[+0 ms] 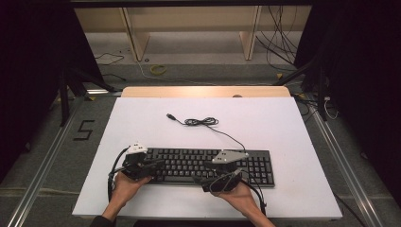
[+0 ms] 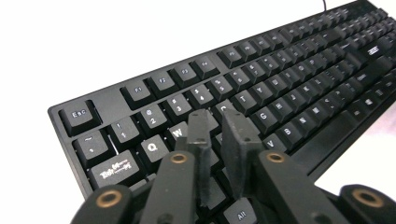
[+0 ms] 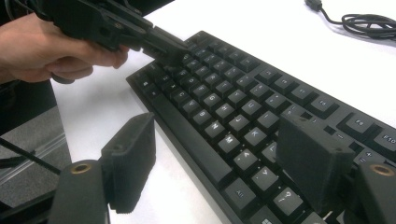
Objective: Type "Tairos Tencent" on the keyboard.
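On white tabletop [image 1: 283, 127], black keyboard [image 1: 198, 163].

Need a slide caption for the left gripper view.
Left gripper, jaws nearly closed, poised over a black keyboard near its W key.

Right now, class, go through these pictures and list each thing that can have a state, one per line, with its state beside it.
Keyboard: flat on the white table, unplugged.
Cable: loosely coiled behind the keyboard, plug end lying free.
Left hand-held gripper: nearly shut, tips over the keys near W.
Right hand-held gripper: open wide, straddling the keyboard's front edge.
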